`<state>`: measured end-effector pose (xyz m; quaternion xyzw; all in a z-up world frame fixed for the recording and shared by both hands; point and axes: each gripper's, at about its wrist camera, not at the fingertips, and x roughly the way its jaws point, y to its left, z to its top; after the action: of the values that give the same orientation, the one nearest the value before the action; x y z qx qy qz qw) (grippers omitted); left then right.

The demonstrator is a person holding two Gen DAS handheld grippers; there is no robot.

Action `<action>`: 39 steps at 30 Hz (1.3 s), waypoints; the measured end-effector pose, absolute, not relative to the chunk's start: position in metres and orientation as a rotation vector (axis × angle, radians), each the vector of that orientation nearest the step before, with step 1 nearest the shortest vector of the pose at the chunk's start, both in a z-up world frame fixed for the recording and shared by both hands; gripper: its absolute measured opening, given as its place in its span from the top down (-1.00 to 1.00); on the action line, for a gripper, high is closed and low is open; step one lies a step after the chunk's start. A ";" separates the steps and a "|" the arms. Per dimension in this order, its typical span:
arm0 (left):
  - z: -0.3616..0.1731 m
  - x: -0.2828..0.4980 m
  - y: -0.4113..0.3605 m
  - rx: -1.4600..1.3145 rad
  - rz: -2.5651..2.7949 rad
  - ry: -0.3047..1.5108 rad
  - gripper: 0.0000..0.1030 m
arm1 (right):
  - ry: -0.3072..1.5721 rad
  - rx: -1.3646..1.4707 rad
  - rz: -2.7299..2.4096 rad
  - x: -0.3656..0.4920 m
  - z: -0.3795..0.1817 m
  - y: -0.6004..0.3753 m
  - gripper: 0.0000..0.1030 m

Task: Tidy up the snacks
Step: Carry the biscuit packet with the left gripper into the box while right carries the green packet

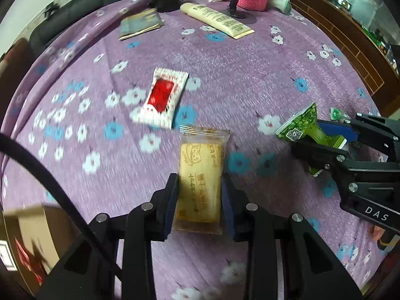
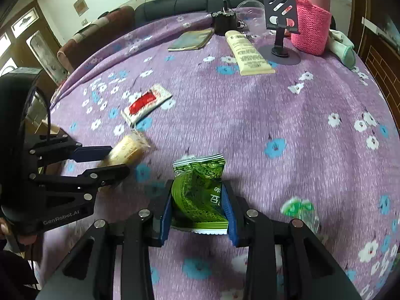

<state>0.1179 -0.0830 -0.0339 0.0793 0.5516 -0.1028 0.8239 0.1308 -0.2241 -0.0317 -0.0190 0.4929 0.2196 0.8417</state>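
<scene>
Two grippers are each clamping a snack: the left gripper (image 1: 200, 192) holding the cheese biscuit packet (image 1: 201, 175) lengthwise, the right gripper (image 2: 198, 210) pinching the crumpled green packet (image 2: 200, 192), while the red-and-white packet (image 1: 162, 98) is lying ahead, nearer the left.

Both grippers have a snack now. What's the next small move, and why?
Probably carry the cheese biscuit pack in the left gripper toward the cardboard box at lower left and release it there. The right gripper already clamps the green packet, so neither can take the red-and-white packet yet.

Bare cloth (image 2: 287, 105) between red packet (image 2: 145, 102) and tube (image 2: 247, 52).
</scene>
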 end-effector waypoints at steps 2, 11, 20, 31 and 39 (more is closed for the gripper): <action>-0.034 0.102 -0.083 0.142 -0.205 1.162 0.32 | 1.050 -0.037 0.461 0.125 -0.033 -0.227 0.30; -0.034 0.067 -0.081 0.068 -0.160 1.123 0.32 | 1.072 -0.033 0.454 0.086 -0.033 -0.235 0.30; -0.034 0.033 -0.082 0.017 -0.174 1.102 0.32 | 1.076 -0.015 0.452 0.050 -0.028 -0.227 0.31; -0.018 0.010 -0.073 -0.024 -0.193 1.070 0.32 | 1.045 -0.033 0.467 0.025 -0.009 -0.199 0.31; -0.003 -0.003 -0.049 -0.066 -0.193 1.043 0.32 | 1.022 -0.058 0.488 0.014 0.006 -0.173 0.31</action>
<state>-0.0026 -0.0494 -0.0034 -0.0313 0.4972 -0.0918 0.8622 0.0138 -0.1732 0.0065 -0.0275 0.4841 0.2312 0.8434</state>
